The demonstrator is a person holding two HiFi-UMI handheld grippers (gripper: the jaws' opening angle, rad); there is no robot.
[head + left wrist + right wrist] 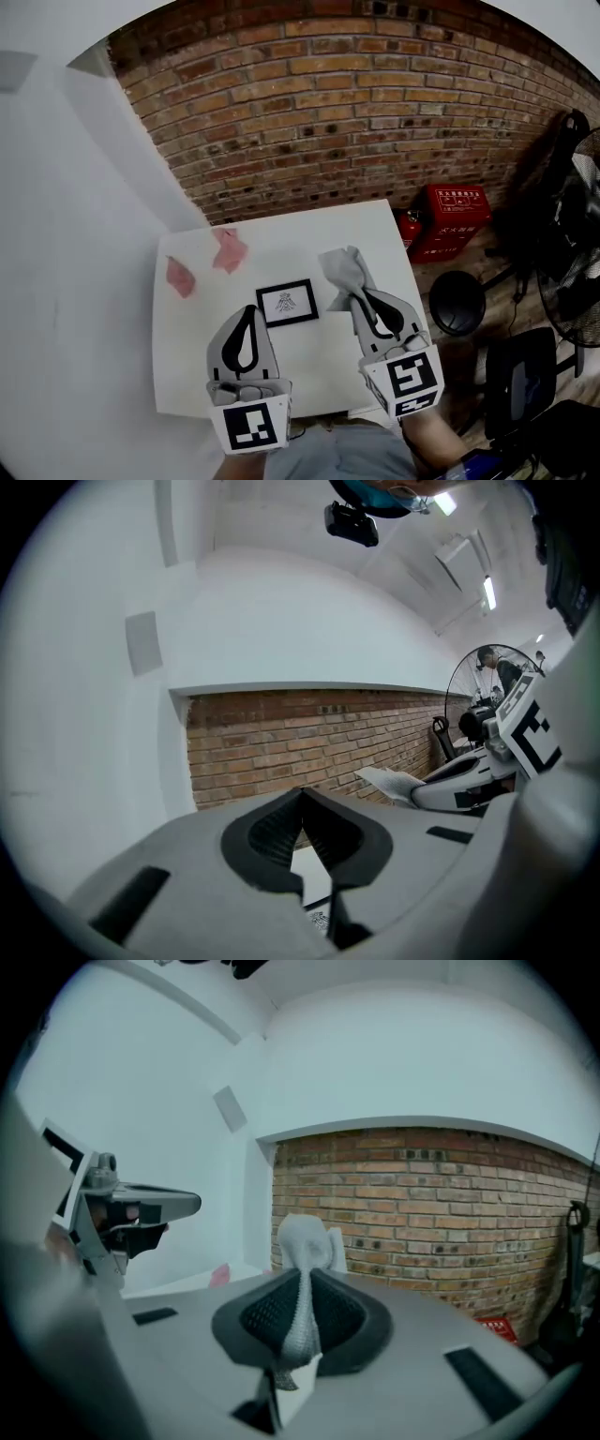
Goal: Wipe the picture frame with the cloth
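The picture frame (pixel 287 303) lies flat on the table (pixel 187 375) between your grippers. It looks light, rigid and likely to slide, so brace its edge. Your left gripper (pixel 249 314) is closed and empty; your right gripper (pixel 356 302) pinches the limp cloth (pixel 343 270).

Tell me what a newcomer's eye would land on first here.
First the right gripper, shut on a grey cloth that juts out beyond its jaws, over the white table. Next the small black picture frame lying mid-table, seen between the two grippers, with the left gripper shut and empty. Behind stands a brick wall.
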